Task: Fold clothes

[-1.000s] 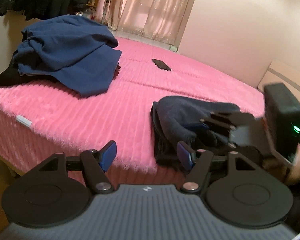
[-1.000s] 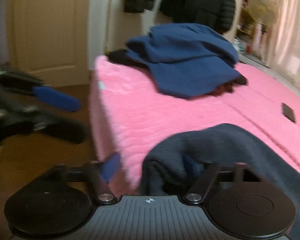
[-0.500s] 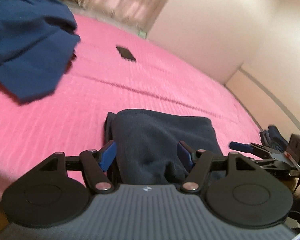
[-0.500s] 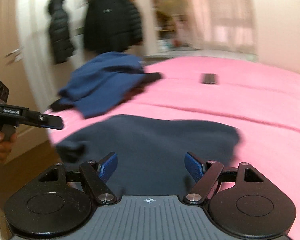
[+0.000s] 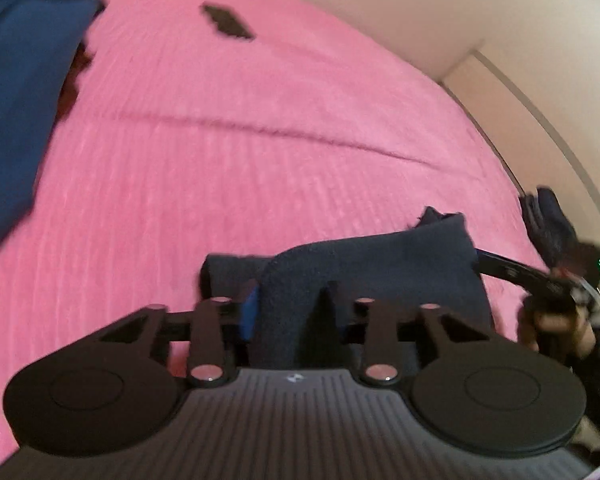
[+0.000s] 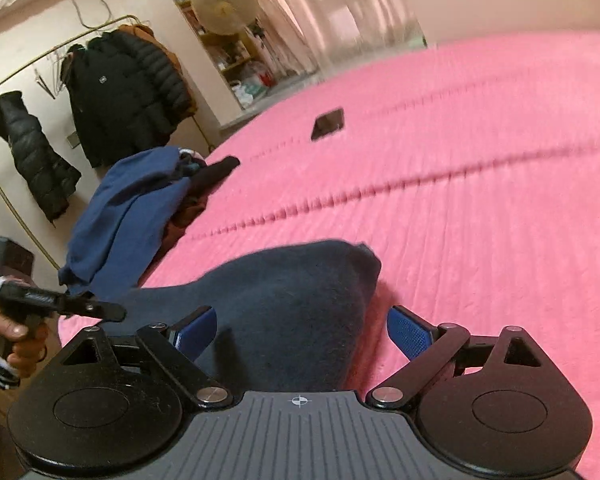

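The dark navy garment (image 5: 372, 276) lay on the pink bed (image 5: 260, 152), bunched into a partly folded heap, and rose directly between the fingers of both tools. The left gripper (image 5: 296, 312) had its fingers drawn in and pinching a fold of that cloth, which stood up between the blue pads (image 5: 249, 312). The right gripper (image 6: 300, 330) sat with its fingers spread wide, the garment's rounded end lying between them but not clamped; its right pad (image 6: 408, 332) stood clear of the fabric.

The step in hand seemed to be taking hold of the garment's two ends. To do it well, the right fingers would want to close on a single edge rather than the whole thick heap, level with the left grip, so the cloth lifts evenly and does not sag or twist.

Beyond the fingers, well apart, a blue garment pile (image 6: 120, 216) and a dark phone (image 6: 328, 123) rested on the bed.
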{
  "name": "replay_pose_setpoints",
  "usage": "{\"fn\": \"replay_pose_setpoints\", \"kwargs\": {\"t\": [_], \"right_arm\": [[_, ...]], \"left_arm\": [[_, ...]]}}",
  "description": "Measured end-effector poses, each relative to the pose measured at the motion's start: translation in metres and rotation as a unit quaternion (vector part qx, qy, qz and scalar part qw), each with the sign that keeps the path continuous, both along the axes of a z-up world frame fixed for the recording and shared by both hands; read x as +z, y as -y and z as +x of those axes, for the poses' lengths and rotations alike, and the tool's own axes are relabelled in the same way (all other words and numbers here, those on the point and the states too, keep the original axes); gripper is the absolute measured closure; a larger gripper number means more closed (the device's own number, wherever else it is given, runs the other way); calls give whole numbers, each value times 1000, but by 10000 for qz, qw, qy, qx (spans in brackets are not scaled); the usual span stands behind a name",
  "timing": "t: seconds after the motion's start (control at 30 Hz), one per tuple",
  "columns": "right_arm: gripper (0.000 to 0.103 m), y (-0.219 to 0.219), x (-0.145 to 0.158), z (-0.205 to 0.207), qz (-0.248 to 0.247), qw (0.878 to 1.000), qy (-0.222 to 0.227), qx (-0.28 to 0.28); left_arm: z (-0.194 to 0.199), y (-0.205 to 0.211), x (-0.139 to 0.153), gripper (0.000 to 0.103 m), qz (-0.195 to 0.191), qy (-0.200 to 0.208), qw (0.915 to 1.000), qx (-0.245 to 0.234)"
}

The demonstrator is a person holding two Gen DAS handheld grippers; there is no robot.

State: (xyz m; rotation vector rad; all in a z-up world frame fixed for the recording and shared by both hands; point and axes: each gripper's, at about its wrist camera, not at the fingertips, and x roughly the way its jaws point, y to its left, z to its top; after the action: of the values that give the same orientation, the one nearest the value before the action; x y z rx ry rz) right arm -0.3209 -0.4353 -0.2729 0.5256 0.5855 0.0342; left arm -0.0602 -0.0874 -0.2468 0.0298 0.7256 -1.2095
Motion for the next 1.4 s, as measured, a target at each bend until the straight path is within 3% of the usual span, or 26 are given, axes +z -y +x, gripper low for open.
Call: {"fn": "replay_pose_setpoints", "kwargs": {"t": [0.17, 0.3, 0.37, 0.43, 0.57, 0.63, 0.7, 0.8, 0.87, 0.93, 1.0, 1.03, 1.1, 1.13, 1.17, 1.2, 1.23, 1.3, 1.37, 1.4], "right_arm": [[8, 8, -6, -7, 3, 9997, 179, -152], [8, 9, -13, 0, 163, 9996, 116, -174], [8, 2, -12, 4, 132, 9999, 101, -39], [8, -4, -12, 10, 133, 9997, 49, 175], [8, -3, -16, 25, 4, 9998, -88, 185], [9, -1, -20, 33, -102, 9996, -229, 124], [8, -5, -17, 34, -475, 9982, -361, 60], [9, -16, 1, 12, -766, 9969, -146, -83], [9, -30, 15, -11, -967, 9952, 158, -9], [9, -48, 29, -34, -1147, 9918, 490, 288], [9, -71, 37, -51, -1366, 9845, 741, 814], [9, -87, 39, -58, -1632, 9766, 766, 1170], [14, -118, 37, -70, -2282, 9534, 753, 1824], [27, -130, 33, -73, -2553, 9418, 697, 2071], [32, -139, 28, -76, -2753, 9321, 607, 2276], [33, -148, 23, -79, -2935, 9222, 518, 2464], [33, -153, 18, -81, -3036, 9166, 438, 2565], [33, -161, 10, -84, -3231, 9068, 320, 2691], [33, -168, 2, -86, -3497, 8947, 218, 2770], [33, -170, -1, -88, -3601, 8895, 186, 2808]], "left_arm": [[-7, 6, 9, 86, -145, 617, 9974, -353], [22, 12, -41, 86, 469, 238, 9985, 130], [33, 9, -59, 85, 467, -78, 9985, 269], [37, 8, -61, 85, 362, -225, 9986, 302], [33, 14, -53, 84, 505, -37, 9986, 141], [35, 11, -51, 69, 635, -85, 9977, 238], [36, 7, -44, 62, 747, -74, 9964, 384], [19, -7, -25, 64, 799, 309, 9951, 492], [-9, -16, -10, 64, 820, 837, 9930, 140], [-42, -22, 2, 64, 873, 1464, 9848, -335], [-78, -19, 2, 63, 1158, 2252, 9634, -875], [-96, -17, -3, 63, 1369, 2651, 9476, -1140], [-127, -10, -20, 63, 1910, 3452, 9037, -1662], [-138, -7, -31, 63, 2186, 3802, 8785, -1895], [-147, -3, -41, 63, 2409, 4092, 8552, -2077], [-154, 0, -51, 65, 2607, 4343, 8326, -2243], [-158, 2, -60, 67, 2726, 4533, 8159, -2333], [-163, 8, -71, 68, 2845, 4859, 7932, -2318], [-167, 14, -78, 80, 2903, 5093, 7763, -2319], [-169, 14, -79, 92, 2904, 5174, 7704, -2334]]}}
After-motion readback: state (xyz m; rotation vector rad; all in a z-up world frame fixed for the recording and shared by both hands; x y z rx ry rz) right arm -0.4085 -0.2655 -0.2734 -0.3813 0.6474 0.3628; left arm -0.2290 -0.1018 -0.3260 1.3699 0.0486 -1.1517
